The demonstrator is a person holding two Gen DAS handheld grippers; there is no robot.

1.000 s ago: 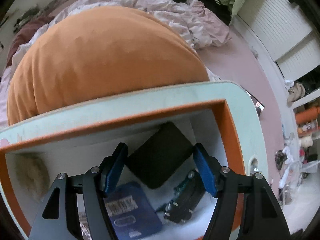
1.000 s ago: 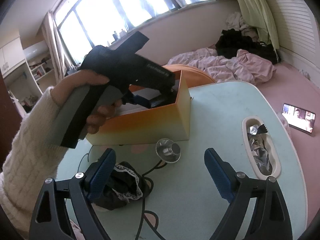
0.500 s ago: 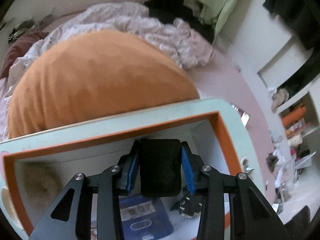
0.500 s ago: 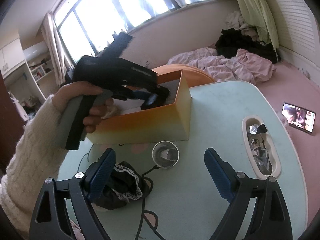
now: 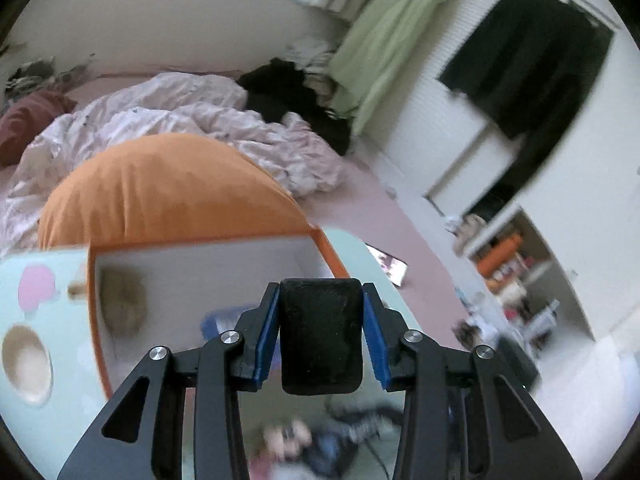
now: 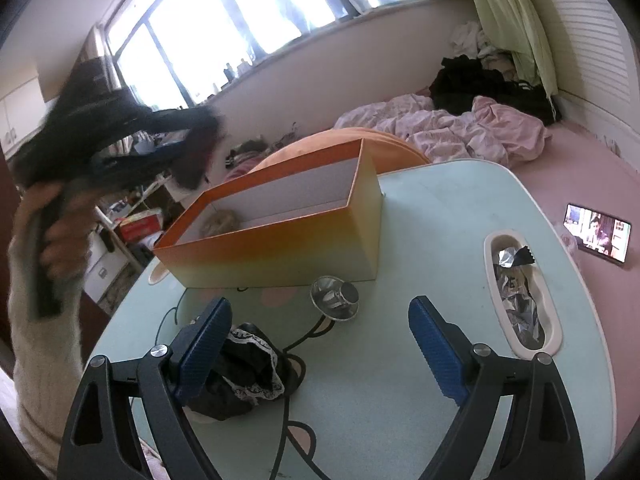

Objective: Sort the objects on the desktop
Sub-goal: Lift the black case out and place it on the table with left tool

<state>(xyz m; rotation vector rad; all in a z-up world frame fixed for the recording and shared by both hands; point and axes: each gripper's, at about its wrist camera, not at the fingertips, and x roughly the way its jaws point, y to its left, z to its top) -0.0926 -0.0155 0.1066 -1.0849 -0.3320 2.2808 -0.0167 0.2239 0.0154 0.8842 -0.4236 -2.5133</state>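
My left gripper (image 5: pixel 320 336) is shut on a flat black pad (image 5: pixel 320 332) and holds it up in the air above the orange box (image 5: pixel 92 280). In the right wrist view the left gripper (image 6: pixel 188 148) is high at the left, above the orange box (image 6: pixel 280 248), with the black pad (image 6: pixel 196 160) in it. A beige fluffy thing (image 6: pixel 220 222) lies in the box's left end. My right gripper (image 6: pixel 316 344) is open and empty over the pale green table (image 6: pixel 420 208), above a black lace cloth (image 6: pixel 244 372) and near a small metal cup (image 6: pixel 336 300).
A white oval tray (image 6: pixel 490 248) with foil wrappers lies at the table's right. A phone (image 6: pixel 598 234) lies on the pink floor. An orange cushion (image 5: pixel 160 192) and a bed with rumpled sheets (image 5: pixel 180 120) stand behind the table. A black cable runs under the lace cloth.
My left gripper has closed on the black pad inside the box and lifted it up and out. The right gripper has stayed open in place.
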